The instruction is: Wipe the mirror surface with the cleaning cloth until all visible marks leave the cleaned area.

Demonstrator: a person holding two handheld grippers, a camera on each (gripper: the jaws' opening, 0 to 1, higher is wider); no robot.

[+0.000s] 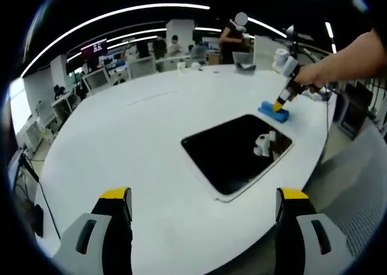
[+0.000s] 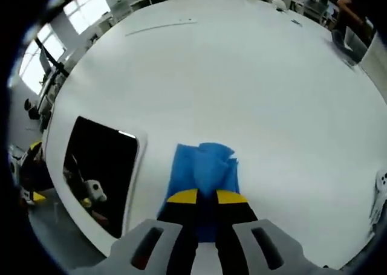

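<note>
On round white table (image 1: 139, 136), right gripper (image 2: 207, 197) clamped onto folded blue cleaning cloth (image 2: 202, 166), right beside dark rectangular white-framed mirror (image 1: 237, 153); left gripper (image 1: 202, 195) hovering wide open, holding nothing

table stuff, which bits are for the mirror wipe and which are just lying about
For the job:
mirror
blue cleaning cloth, right gripper closing on it
left gripper, open

Lying about:
laptop at the table's far edge
monitors on background desks
</note>
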